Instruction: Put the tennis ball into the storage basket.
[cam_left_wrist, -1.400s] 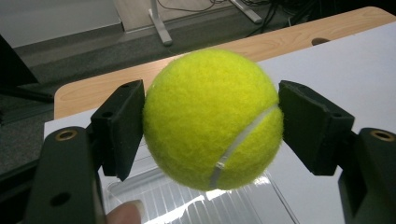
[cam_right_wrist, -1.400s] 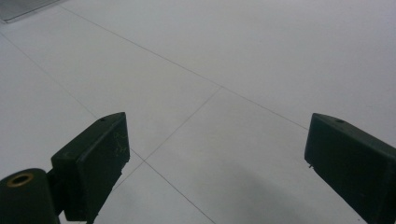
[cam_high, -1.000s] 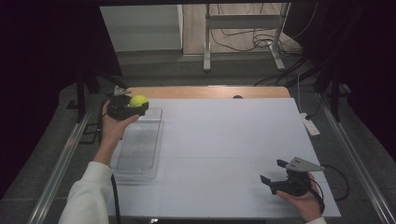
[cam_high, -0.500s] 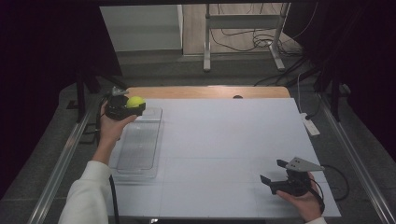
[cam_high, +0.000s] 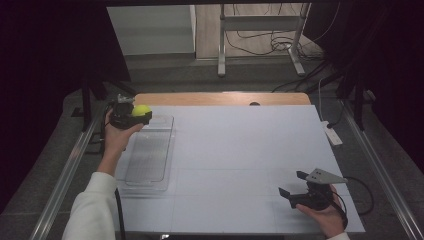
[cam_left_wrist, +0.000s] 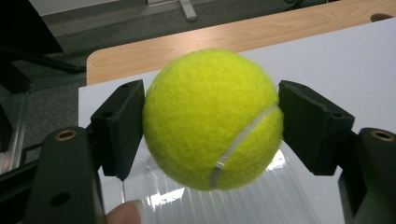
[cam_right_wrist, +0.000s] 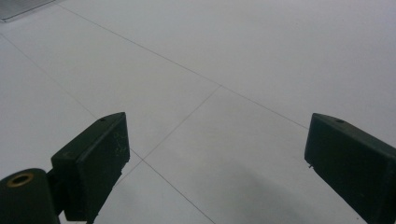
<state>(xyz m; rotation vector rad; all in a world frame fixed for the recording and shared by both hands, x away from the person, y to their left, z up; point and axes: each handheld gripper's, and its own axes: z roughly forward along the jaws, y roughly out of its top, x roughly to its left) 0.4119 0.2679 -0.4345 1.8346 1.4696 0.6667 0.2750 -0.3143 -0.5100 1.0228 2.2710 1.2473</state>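
A yellow-green tennis ball (cam_left_wrist: 210, 121) sits between the black jaws of my left gripper (cam_left_wrist: 211, 116), whose pads press its two sides; the gripper is shut on it. In the high view the ball (cam_high: 141, 109) and left gripper (cam_high: 142, 113) hover over the far end of a clear plastic tray (cam_high: 147, 160) at the table's left. The tray (cam_left_wrist: 261, 200) shows beneath the ball, with a fingertip at the bottom edge. My right gripper (cam_high: 291, 182) rests low near the front right of the white table sheet (cam_high: 240, 150), and in its own view the right gripper (cam_right_wrist: 217, 135) stands open over bare sheet.
A wooden tabletop strip (cam_high: 220, 98) shows beyond the white sheet. A white power strip (cam_high: 332, 134) lies off the table's right edge. Metal rails (cam_high: 70, 170) run along both sides, and a metal stand with cables (cam_high: 260, 45) sits on the floor behind.
The left gripper with the ball has drifted slightly to the left and nearer. The right gripper has stayed put.
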